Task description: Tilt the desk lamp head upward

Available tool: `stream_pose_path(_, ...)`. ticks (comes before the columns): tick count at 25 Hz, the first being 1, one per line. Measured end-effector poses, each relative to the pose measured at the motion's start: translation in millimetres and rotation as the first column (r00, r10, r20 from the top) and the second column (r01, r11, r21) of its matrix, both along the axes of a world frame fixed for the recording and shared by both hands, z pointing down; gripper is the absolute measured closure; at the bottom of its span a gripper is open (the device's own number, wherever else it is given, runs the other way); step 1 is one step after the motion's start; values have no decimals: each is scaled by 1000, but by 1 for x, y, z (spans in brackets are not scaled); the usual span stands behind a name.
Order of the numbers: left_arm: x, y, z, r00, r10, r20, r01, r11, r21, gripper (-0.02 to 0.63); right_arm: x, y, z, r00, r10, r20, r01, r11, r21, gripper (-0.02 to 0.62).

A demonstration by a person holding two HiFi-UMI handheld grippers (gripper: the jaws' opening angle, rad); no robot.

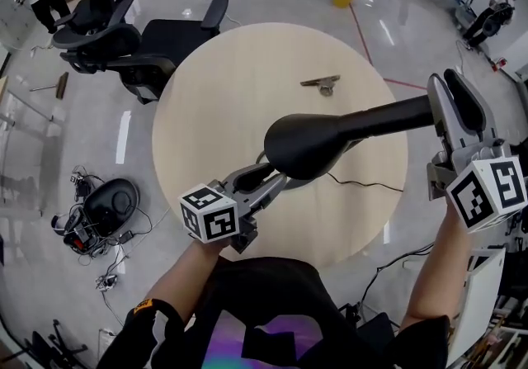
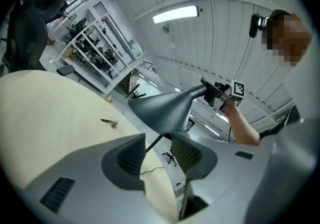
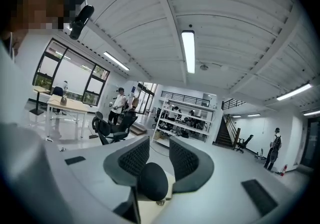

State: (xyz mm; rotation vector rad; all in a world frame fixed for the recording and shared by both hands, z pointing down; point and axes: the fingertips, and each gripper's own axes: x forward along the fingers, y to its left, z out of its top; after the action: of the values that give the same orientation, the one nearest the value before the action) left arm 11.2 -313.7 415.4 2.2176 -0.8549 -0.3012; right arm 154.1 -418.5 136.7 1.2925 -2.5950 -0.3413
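A black desk lamp stands on the round wooden table (image 1: 231, 95). Its cone-shaped head (image 1: 307, 144) is at the middle, and its long neck (image 1: 388, 117) runs to the right. My left gripper (image 1: 269, 178) sits just under the near side of the head and is open. In the left gripper view the head (image 2: 162, 110) hangs beyond the gap between the jaws (image 2: 157, 140), untouched. My right gripper (image 1: 445, 80) is at the neck's far end with its pads apart. In the right gripper view a black rounded lamp part (image 3: 152, 180) shows low in the gap (image 3: 159, 144), not pinched.
A small metal clip (image 1: 320, 82) lies on the far part of the table. The lamp's thin cable (image 1: 367, 186) trails off to the right. Black office chairs (image 1: 157, 49) stand beyond the table's left edge. Cables and gear (image 1: 107, 210) lie on the floor at left.
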Motion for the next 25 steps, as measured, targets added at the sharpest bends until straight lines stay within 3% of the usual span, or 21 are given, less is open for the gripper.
stream_pose_path(8,2,-1,-13,989,49,-140,-46,999,28,414,-8,-2,-1,999,-39,-24,38,999,-14,485)
stream_pose_path(17,-4,-2,-10,992,37,-124,-34,999,20,422,-10,-2,7,999,-40,-20,40,998,-41,486)
stream_pose_path(19,-11,-4,-12,992,26,-124,-23,999,24,457,-7,-4,10,999,-32,-7,31,998,-49,486)
stream_pose_path(25,-24,-1,-33,992,-2,-128,10,998,58,475,8,-9,12,998,-14,53,18,997,-73,486)
